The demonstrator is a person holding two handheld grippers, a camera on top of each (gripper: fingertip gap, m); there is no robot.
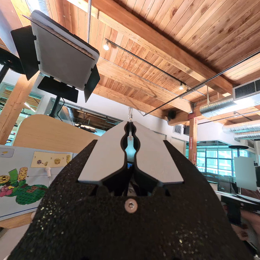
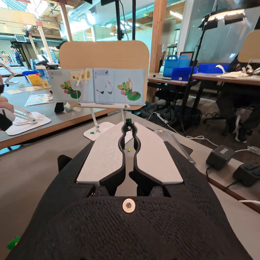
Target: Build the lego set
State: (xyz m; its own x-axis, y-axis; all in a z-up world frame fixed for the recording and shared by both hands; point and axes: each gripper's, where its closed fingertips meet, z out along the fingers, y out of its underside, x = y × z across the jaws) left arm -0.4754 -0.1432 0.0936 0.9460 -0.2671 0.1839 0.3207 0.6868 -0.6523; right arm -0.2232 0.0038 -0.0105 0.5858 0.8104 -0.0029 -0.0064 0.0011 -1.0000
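Note:
My left gripper (image 1: 130, 122) points up toward the ceiling and is shut on a thin clear curved lego piece (image 1: 130, 114) that sticks out past the fingertips. My right gripper (image 2: 128, 123) is level above the grey table (image 2: 35, 168) and is shut on a small dark green lego piece (image 2: 128, 122) at the fingertips. The open instruction booklet (image 2: 98, 85) stands on a wooden board stand (image 2: 104, 56) straight ahead; it also shows in the left wrist view (image 1: 28, 175) at the lower left. Small loose lego bits lie on the table: a green one (image 2: 92, 132), a yellow-green one (image 2: 129, 149).
A studio light panel (image 1: 61, 56) hangs overhead at the left. A clear plastic bag (image 2: 173, 142), a power adapter (image 2: 219, 156) and a black power block (image 2: 247, 174) lie at the table's right edge. A green lego part (image 2: 13, 242) sits at the lower left. One gripper's finger ends stand about 30 cm off the other's.

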